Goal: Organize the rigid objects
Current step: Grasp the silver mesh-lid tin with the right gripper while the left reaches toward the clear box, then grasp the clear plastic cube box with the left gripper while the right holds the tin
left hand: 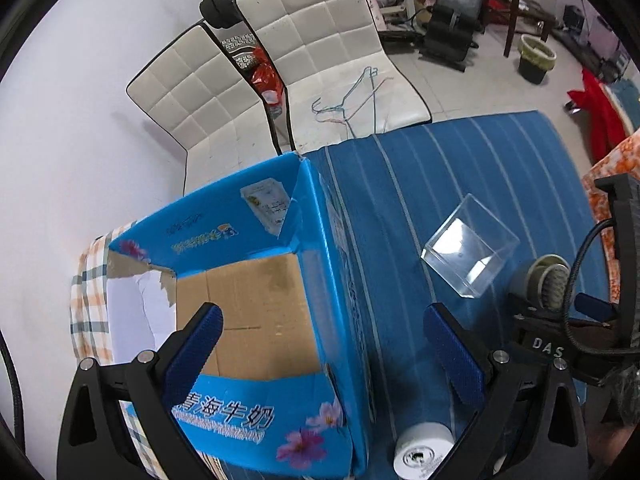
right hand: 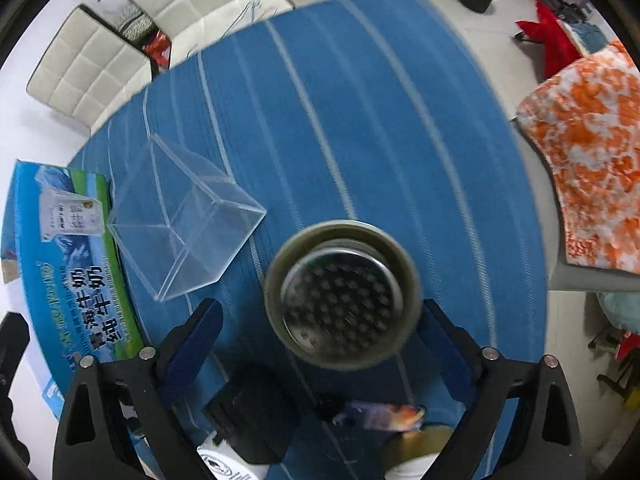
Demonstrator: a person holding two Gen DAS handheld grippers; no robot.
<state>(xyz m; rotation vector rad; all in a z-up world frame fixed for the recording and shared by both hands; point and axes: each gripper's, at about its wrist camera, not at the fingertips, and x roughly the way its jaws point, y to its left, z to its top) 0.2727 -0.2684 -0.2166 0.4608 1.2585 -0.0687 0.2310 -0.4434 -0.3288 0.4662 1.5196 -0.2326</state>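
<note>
Left wrist view: left tongs spread apart, empty, straddling the wall of an open blue carton on the striped table. Right wrist view: right tongs wide apart around a round metal strainer cup, not gripping; clear plastic box beside it.

One blue carton, one clear box, one metal strainer cup, two white chairs

Table w/ blue striped cloth. On it: open blue milk carton box at left edge, clear plastic box just beside it, round tin w/ perforated inside near that. White roll sits nr front edge, beside carton.
</note>
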